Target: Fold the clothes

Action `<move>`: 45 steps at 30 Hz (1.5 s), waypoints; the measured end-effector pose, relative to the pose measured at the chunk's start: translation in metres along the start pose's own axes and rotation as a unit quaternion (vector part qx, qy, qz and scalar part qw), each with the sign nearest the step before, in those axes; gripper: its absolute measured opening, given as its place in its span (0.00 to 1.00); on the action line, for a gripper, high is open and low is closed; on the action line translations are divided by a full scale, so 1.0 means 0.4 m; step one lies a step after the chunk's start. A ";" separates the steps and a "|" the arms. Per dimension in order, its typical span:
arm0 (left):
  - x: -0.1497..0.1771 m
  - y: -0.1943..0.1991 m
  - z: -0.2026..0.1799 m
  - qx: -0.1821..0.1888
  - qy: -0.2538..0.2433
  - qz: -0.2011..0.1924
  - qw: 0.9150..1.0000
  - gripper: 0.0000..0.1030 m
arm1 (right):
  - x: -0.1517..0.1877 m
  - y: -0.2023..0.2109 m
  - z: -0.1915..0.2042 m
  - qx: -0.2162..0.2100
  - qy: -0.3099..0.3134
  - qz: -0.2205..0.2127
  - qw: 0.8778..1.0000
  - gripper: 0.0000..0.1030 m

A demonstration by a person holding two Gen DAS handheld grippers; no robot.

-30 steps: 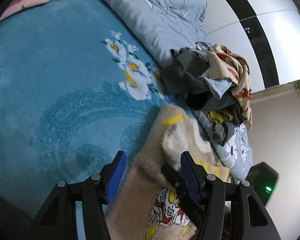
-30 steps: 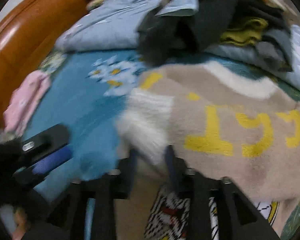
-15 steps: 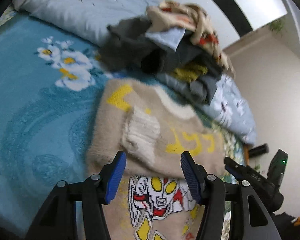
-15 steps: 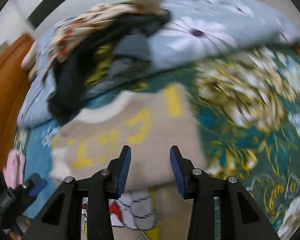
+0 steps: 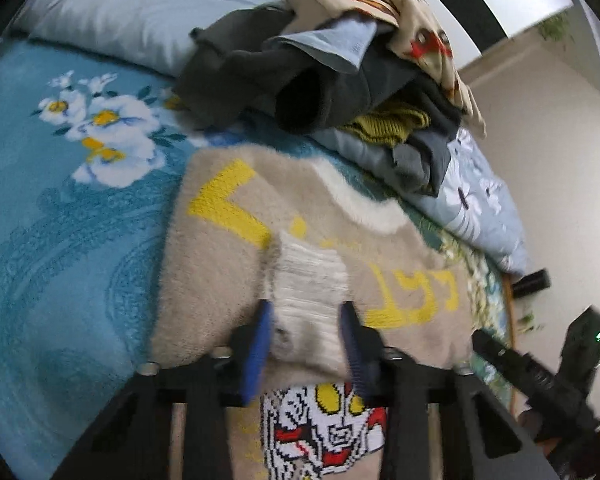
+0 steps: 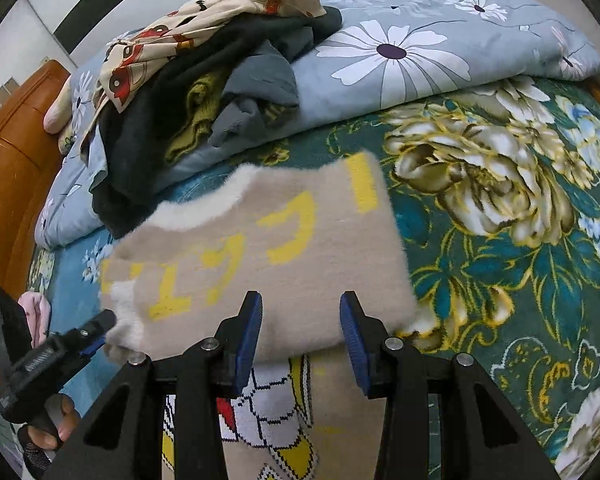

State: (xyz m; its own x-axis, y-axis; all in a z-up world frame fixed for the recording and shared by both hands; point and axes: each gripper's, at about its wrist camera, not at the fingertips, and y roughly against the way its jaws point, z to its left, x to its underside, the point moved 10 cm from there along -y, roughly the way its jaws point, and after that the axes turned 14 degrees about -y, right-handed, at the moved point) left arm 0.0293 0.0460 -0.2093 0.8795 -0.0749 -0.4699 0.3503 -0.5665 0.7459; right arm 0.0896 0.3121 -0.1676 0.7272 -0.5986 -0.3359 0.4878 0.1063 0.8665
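A beige fuzzy sweater (image 5: 220, 264) with yellow letters and a cartoon figure lies on the bed, its sides folded in. It also shows in the right wrist view (image 6: 284, 264). My left gripper (image 5: 306, 344) is open, its jaws on either side of the sleeve's white cuff (image 5: 308, 280) lying on the sweater's front. My right gripper (image 6: 300, 336) is open and empty over the sweater's folded lower edge. The left gripper (image 6: 96, 328) appears at the left of the right wrist view.
A pile of unfolded clothes (image 5: 340, 68) sits on a folded grey floral quilt (image 6: 420, 48) behind the sweater. The blue floral bedspread (image 5: 60, 220) spreads to the left, green floral cover (image 6: 500, 220) to the right. A wooden headboard (image 6: 8, 180) and pink garment (image 6: 38, 312) are far left.
My left gripper has moved forward and narrowed around the white cuff. My right gripper has let go of the sleeve, opened and swung to the sweater's right side.
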 end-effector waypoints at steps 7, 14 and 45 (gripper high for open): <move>0.005 0.006 0.009 0.013 0.017 -0.002 1.000 0.05 | 0.008 -0.014 -0.004 0.000 -0.011 0.007 1.000 0.40; 0.037 0.017 0.025 0.107 0.138 0.003 0.985 0.47 | 0.005 -0.011 -0.006 -0.005 -0.018 0.008 1.000 0.40; 0.062 0.057 0.179 -0.094 0.111 -0.009 0.989 0.16 | -0.024 -0.083 0.042 0.008 0.027 0.017 0.999 0.40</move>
State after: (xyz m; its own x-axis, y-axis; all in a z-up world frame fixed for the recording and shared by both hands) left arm 0.0360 -0.0276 -0.2378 0.9145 0.1279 -0.3837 0.4015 -0.4022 0.8228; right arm 0.0585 0.3010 -0.1868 0.7684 -0.5510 -0.3256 0.4551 0.1128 0.8833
